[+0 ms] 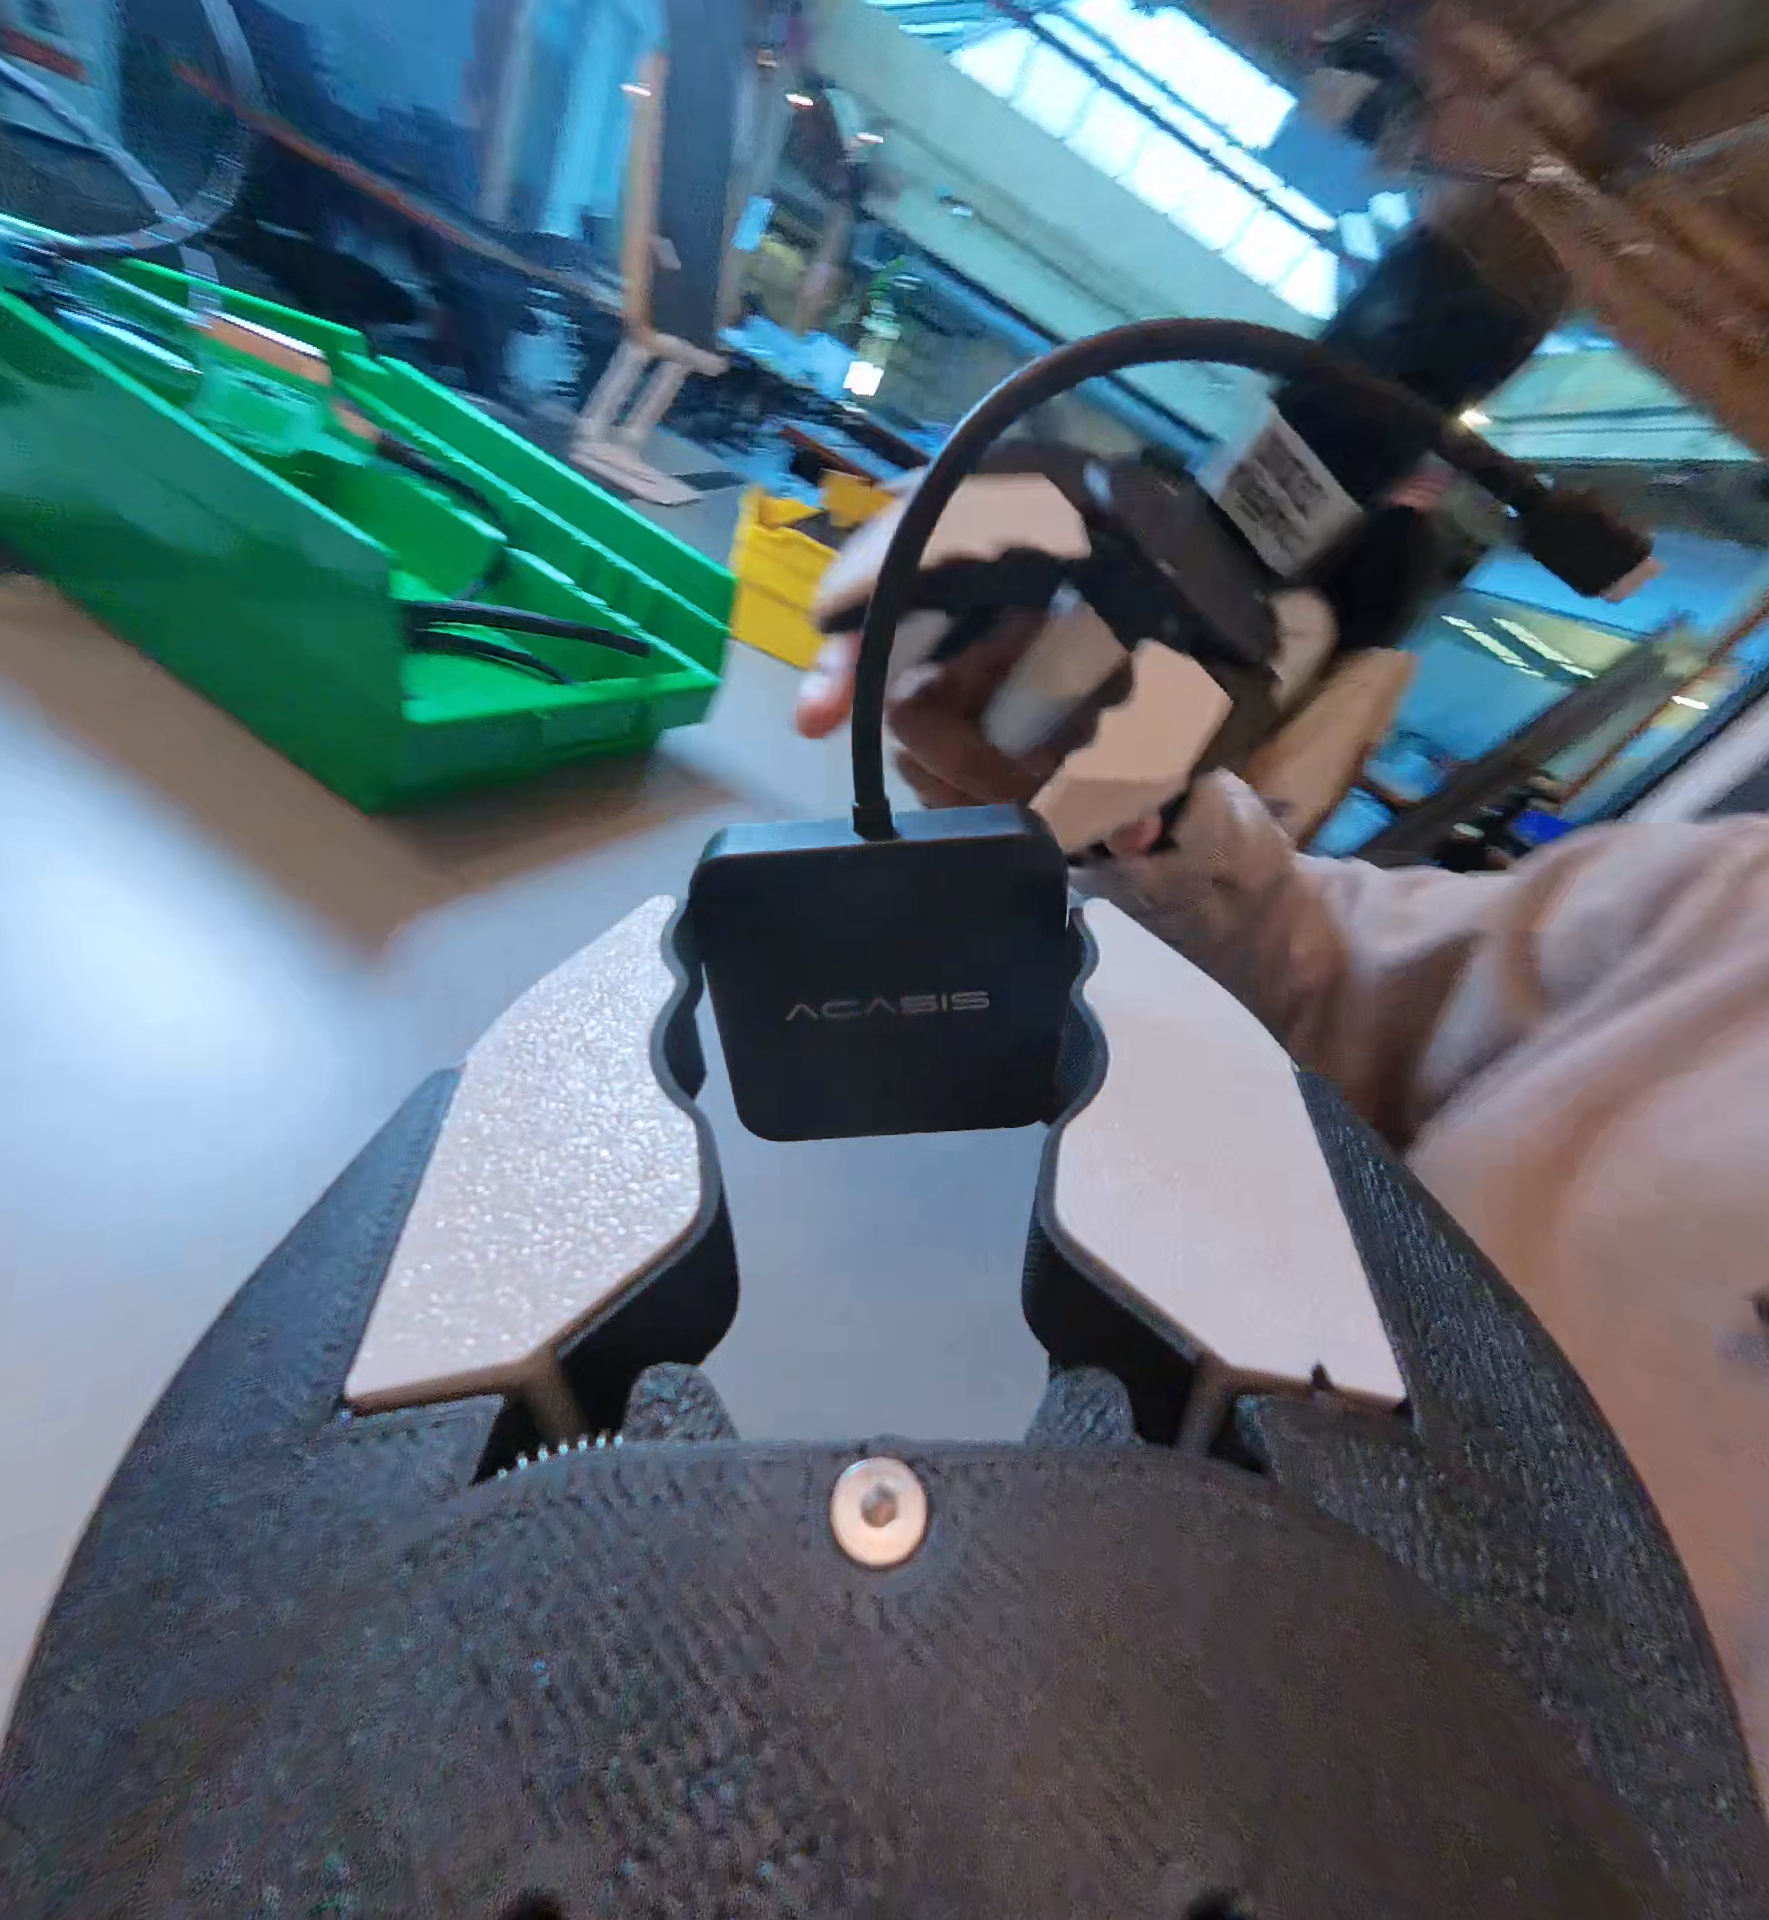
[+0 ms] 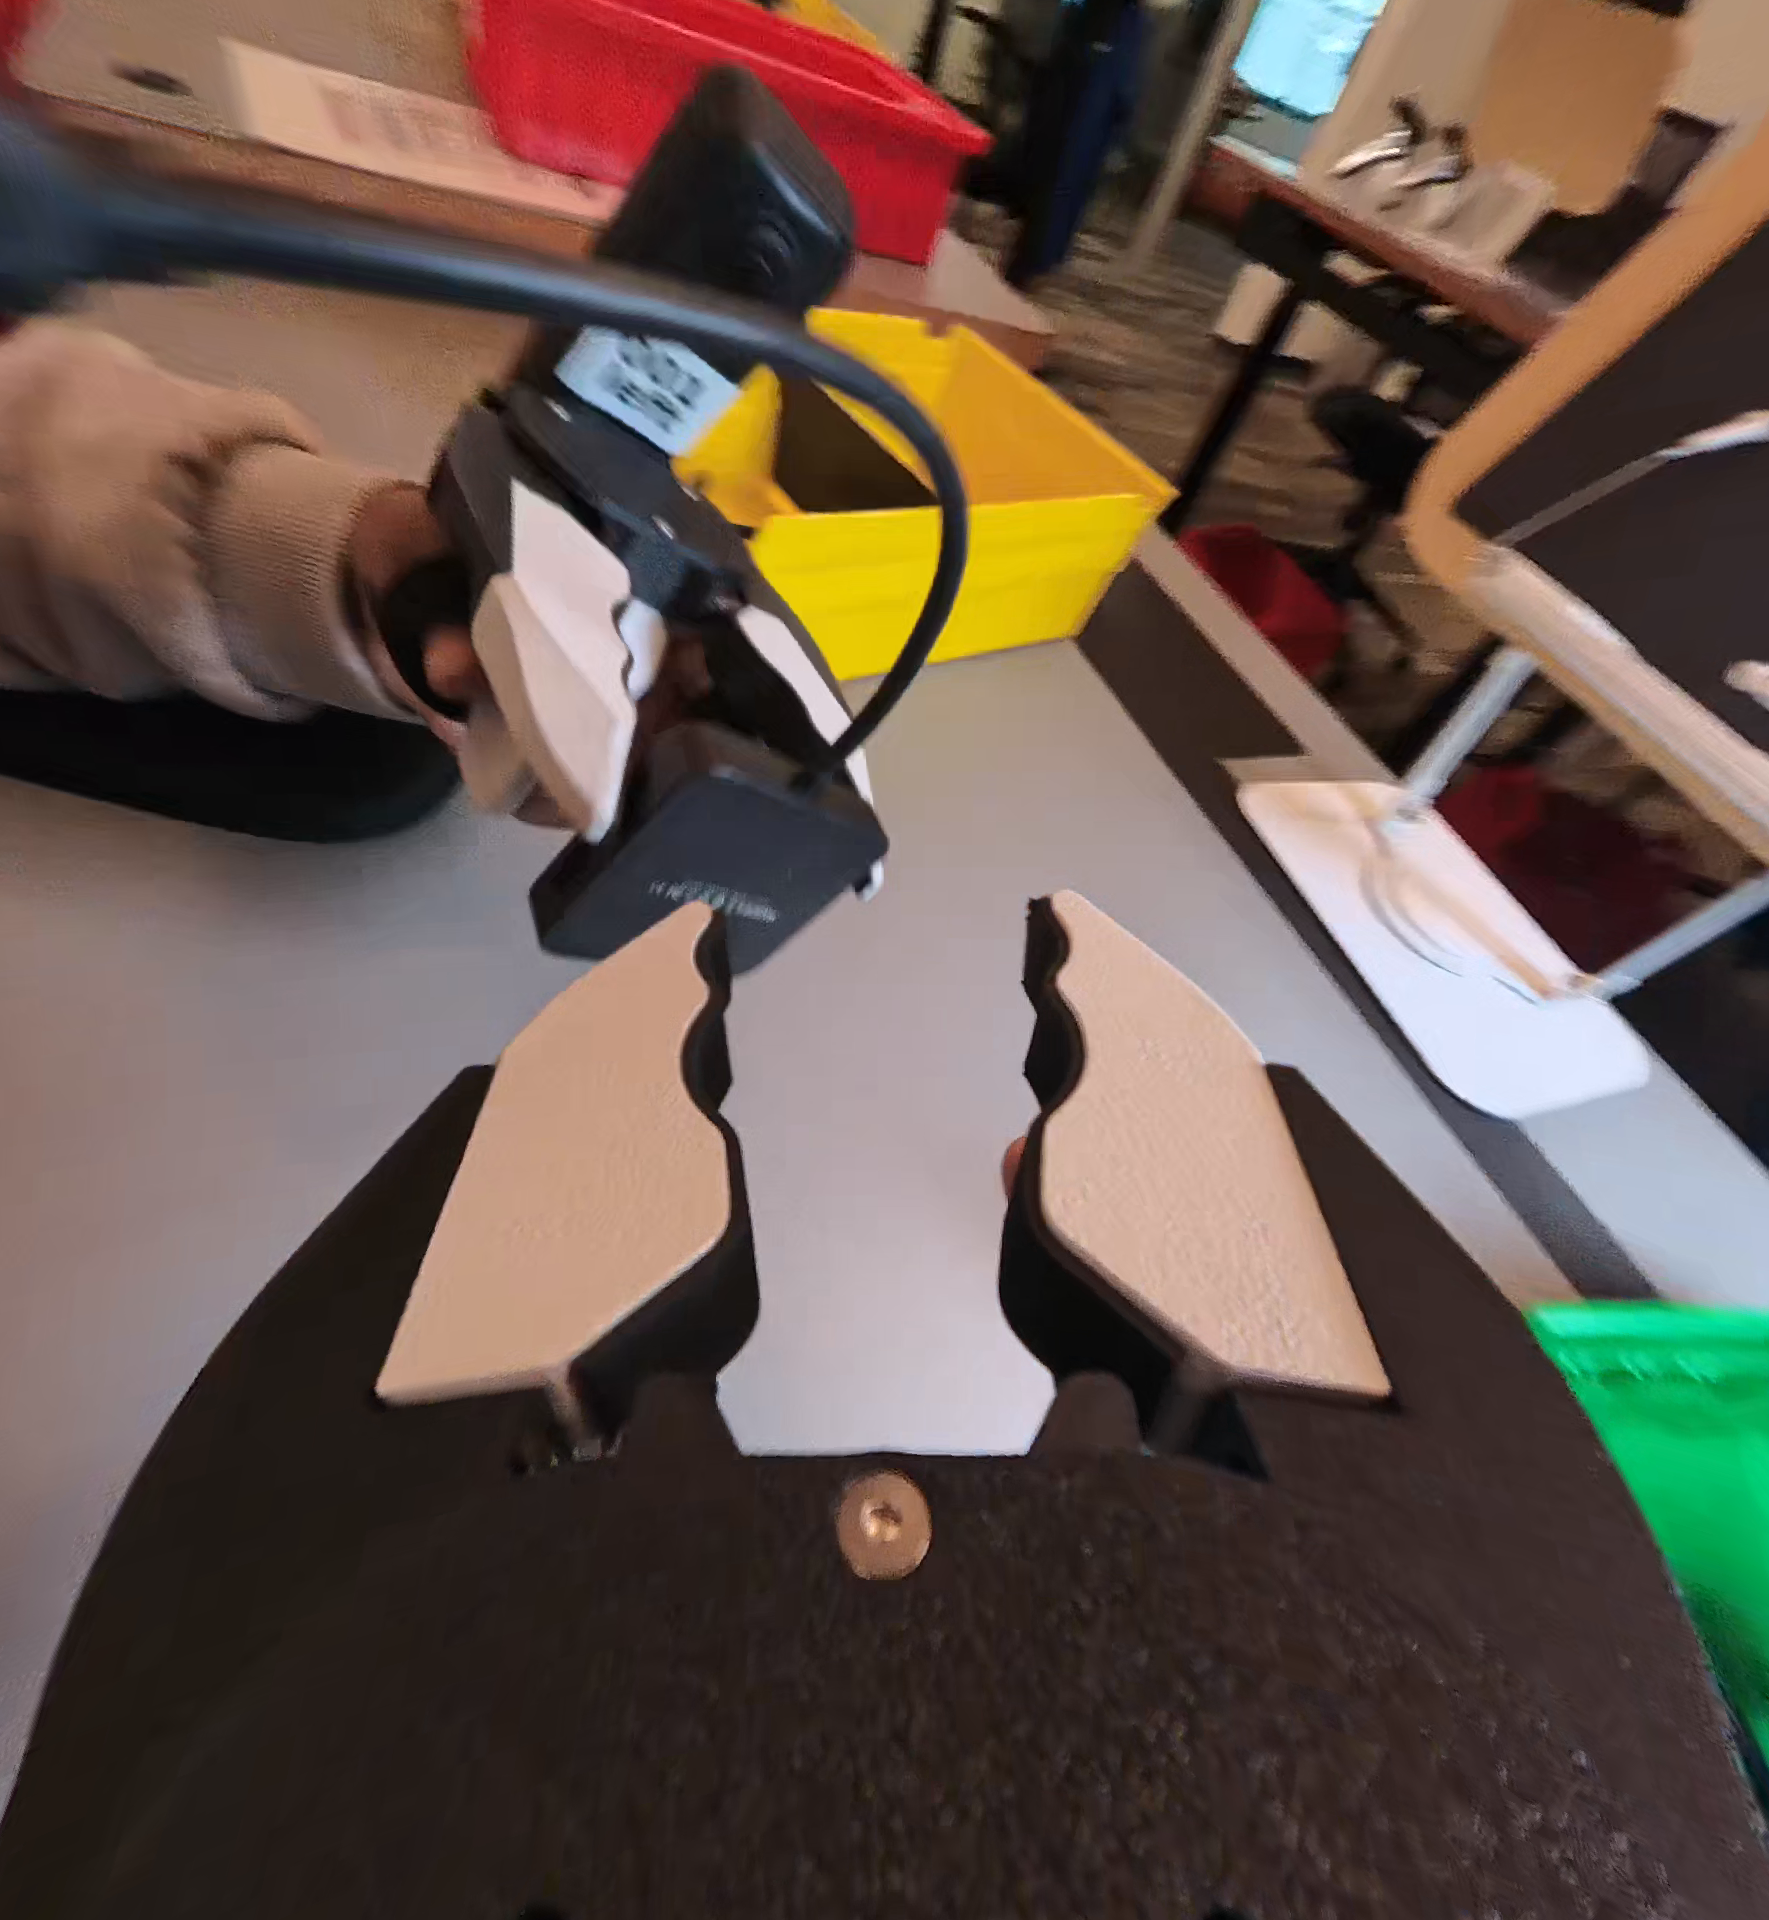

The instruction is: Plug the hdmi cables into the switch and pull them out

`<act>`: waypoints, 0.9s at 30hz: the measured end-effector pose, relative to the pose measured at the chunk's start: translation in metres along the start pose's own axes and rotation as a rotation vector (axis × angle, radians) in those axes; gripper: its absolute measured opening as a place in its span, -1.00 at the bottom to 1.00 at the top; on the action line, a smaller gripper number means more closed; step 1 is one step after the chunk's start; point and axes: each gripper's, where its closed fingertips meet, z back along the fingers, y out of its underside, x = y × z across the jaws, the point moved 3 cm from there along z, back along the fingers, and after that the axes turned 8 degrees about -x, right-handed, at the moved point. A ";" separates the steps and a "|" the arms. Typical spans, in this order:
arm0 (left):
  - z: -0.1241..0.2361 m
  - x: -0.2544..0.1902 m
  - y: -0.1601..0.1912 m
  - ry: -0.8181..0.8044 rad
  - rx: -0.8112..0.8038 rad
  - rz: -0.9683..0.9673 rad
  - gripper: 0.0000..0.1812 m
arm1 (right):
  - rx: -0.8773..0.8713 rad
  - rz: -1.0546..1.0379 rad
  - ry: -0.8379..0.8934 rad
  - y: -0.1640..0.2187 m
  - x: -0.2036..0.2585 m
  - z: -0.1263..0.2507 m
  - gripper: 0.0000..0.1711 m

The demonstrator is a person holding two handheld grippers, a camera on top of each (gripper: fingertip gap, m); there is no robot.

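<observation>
My left gripper [image 1: 882,935] is shut on a small black square switch [image 1: 885,987] and holds it above the grey table. A short black cable [image 1: 947,457] arcs up from the switch to a black plug [image 1: 1581,540] that hangs free in the air. In the right wrist view the switch [image 2: 724,862] sits between the left gripper's white fingers [image 2: 547,655], with the cable [image 2: 921,447] looping over it. My right gripper [image 2: 875,914] is open and empty, just in front of the switch. It also shows in the left wrist view [image 1: 1088,707], behind the switch.
A green bin [image 1: 340,582] with black cables in it stands on the table at the left; its corner shows in the right wrist view [image 2: 1711,1507]. A yellow bin [image 2: 963,530] and a red bin [image 2: 714,94] stand farther back. The table edge [image 2: 1379,935] runs on the right.
</observation>
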 end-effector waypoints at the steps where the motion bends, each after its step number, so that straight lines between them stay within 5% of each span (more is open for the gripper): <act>1: 0.002 -0.005 0.004 0.061 -0.003 -0.005 -0.26 | 0.000 -0.022 -0.066 0.000 0.003 -0.008 -0.32; 6: 0.003 -0.036 0.012 0.247 0.006 -0.056 -0.26 | -0.138 -0.182 -0.409 0.027 0.041 -0.025 -0.30; 12: -0.002 -0.040 0.044 0.300 0.201 0.053 -0.26 | -0.138 0.154 -0.363 0.031 0.062 -0.020 -0.24; 17: -0.004 -0.037 0.052 0.279 0.238 0.103 -0.29 | -0.120 0.334 -0.385 0.040 0.084 -0.019 -0.66; 23: 0.006 -0.013 0.018 0.133 0.045 -0.012 -0.37 | -0.107 0.189 -0.352 0.047 0.063 -0.014 -0.83; 27: 0.014 -0.004 0.020 0.023 0.110 -0.319 -0.42 | -0.063 0.118 -0.261 0.061 0.040 -0.013 -0.84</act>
